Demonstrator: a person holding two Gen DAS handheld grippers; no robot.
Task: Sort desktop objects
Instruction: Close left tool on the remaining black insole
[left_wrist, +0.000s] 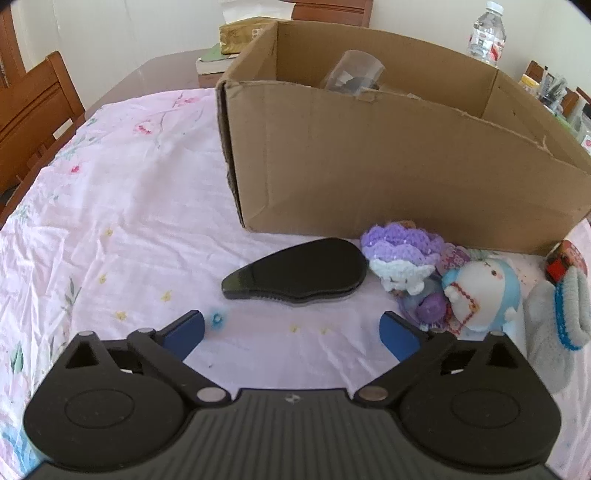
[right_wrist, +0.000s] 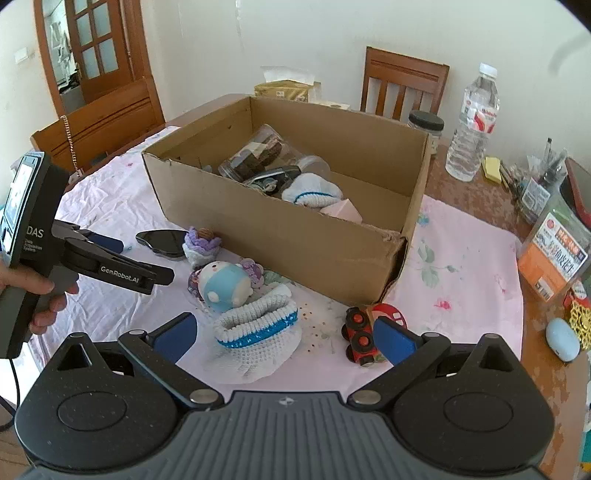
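Note:
My left gripper (left_wrist: 291, 328) is open and empty, just short of a black oval brush (left_wrist: 299, 273) lying on the pink cloth before the cardboard box (left_wrist: 369, 173). Right of the brush lie a purple crochet toy (left_wrist: 400, 251), a blue-white plush (left_wrist: 484, 291) and a white knit sock (left_wrist: 557, 317). My right gripper (right_wrist: 284, 338) is open and empty, with the sock (right_wrist: 258, 332) between its fingers and a red toy train (right_wrist: 358, 338) by the right finger. The left gripper (right_wrist: 110, 258) also shows in the right wrist view. The box (right_wrist: 295, 236) holds a jar, a sock and other items.
A water bottle (right_wrist: 472, 125), a black-lidded jar (right_wrist: 426, 125), a pen holder (right_wrist: 543, 177) and an orange box (right_wrist: 554, 254) stand on the right of the table. Wooden chairs (right_wrist: 402, 88) surround it. A tissue box (left_wrist: 243, 35) sits behind the cardboard box.

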